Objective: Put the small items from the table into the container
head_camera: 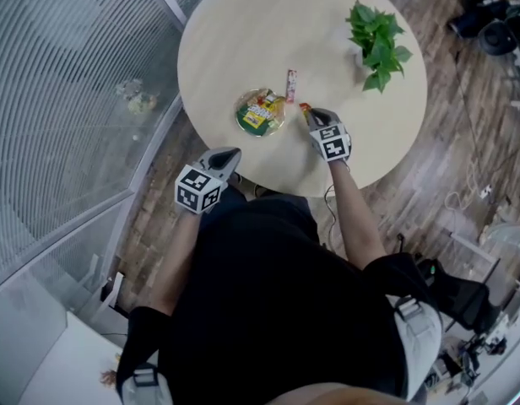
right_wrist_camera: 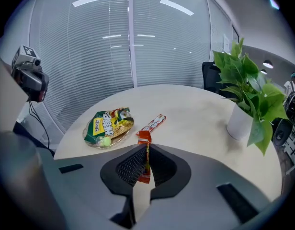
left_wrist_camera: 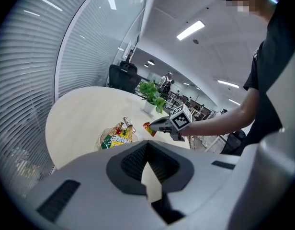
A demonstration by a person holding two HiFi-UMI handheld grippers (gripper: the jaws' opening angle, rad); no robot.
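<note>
Right gripper point(right_wrist_camera: 143, 151) pinches a thin red packet point(right_wrist_camera: 144, 138). The slick wrapper may slip out before it gets to the glass dish point(right_wrist_camera: 114, 139). Left gripper point(left_wrist_camera: 147, 147) has its jaws together, empty.

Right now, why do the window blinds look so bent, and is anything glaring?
Left and right gripper views: wide-angle lenses bow the grey slatted blinds and blacken the corners; right gripper view: ceiling-light reflections streak them; head view: evenly lit, the leafy green potted plant sharp.

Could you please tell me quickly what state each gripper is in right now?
Left gripper: closed, nothing between its jaws.
Right gripper: closed on a red-orange snack packet.
</note>
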